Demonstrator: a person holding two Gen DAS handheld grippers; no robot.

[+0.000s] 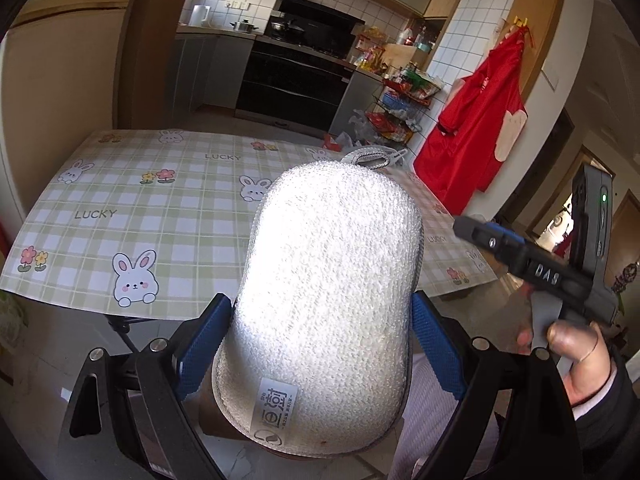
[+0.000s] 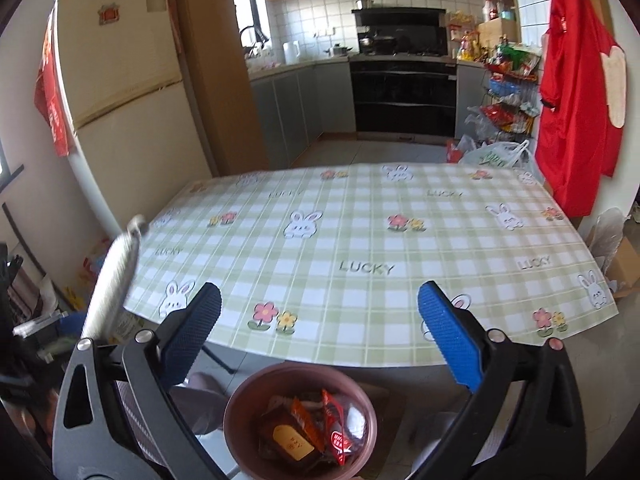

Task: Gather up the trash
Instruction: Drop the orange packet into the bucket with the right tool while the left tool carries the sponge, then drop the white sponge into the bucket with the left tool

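A white knitted dishcloth (image 1: pixel 332 280) with a printed label stands upright between the blue pads of my left gripper (image 1: pixel 320 300), which is shut on its lower sides. The right wrist view shows the same cloth (image 2: pixel 114 276) edge-on at the left. My right gripper (image 2: pixel 320 304) is open with nothing between its fingers. It hangs over the table's near edge, above a brown round bin (image 2: pixel 240 400) on the floor. The bin holds red and orange snack wrappers (image 2: pixel 316 428). A hand (image 1: pixel 576 352) carries the right gripper (image 1: pixel 520 256) at the right of the left wrist view.
The table (image 2: pixel 360 240) wears a green checked cloth with rabbits and flowers. A cream fridge (image 2: pixel 120 80) stands at the left. A red apron (image 2: pixel 576 100) hangs at the right, beside a snack rack (image 2: pixel 508 96) and a white plastic bag (image 2: pixel 496 156). A cardboard box (image 2: pixel 624 264) sits right of the table.
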